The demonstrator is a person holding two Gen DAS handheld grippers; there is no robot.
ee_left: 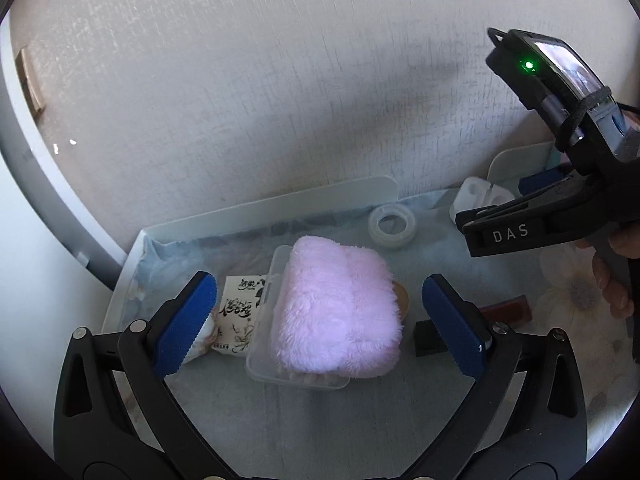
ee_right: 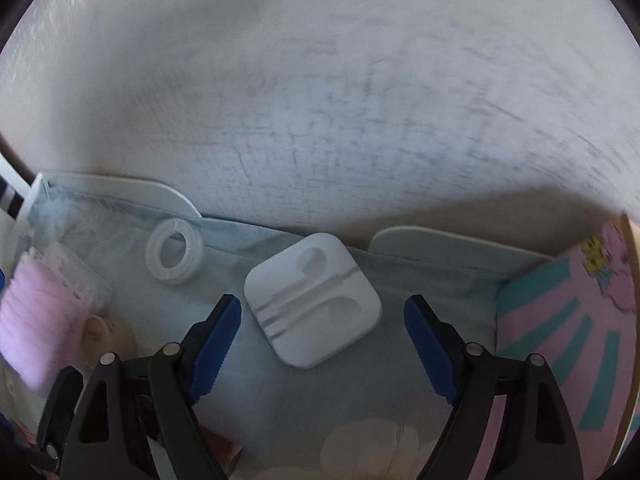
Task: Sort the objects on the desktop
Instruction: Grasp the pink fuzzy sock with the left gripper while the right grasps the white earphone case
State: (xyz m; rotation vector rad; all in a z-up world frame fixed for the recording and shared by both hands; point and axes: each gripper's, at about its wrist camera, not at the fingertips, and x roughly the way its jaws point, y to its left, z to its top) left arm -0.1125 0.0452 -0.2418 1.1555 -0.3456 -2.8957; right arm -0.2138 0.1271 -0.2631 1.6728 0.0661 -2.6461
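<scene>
Blue ribbed pads of the right gripper (ee_right: 322,350) stand wide apart and empty, framing a white earphone case (ee_right: 313,304) that lies flat on the pale blue cloth (ee_right: 340,412) just ahead of the fingertips. That case is a rounded square of smooth moulded plastic with two earbud hollows and cable grooves; it sits turned at an angle, corners pointing toward and away from the tool, its near corner already between the spread jaws. The right hand is clearly the nearer one to it, so a short forward and downward reach looks like the likely next move, with the jaws needing to close across the case's flat sides, not its corners.

Left of it, near the wall, lies a translucent tape ring (ee_right: 175,256), glossy and hollow. A pink-and-teal striped box (ee_right: 560,340) rises at the right edge.

On the other side, the left gripper (ee_left: 320,324) is likewise spread open and holds nothing. Directly between its pads sits a folded pink fleece cloth (ee_left: 336,312), thick and fluffy, resting in a clear shallow plastic box (ee_left: 264,364) whose long axis runs away from the camera. A white printed sachet (ee_left: 240,320) lies just beside the box's left wall, inside a white tray (ee_left: 256,210).
</scene>
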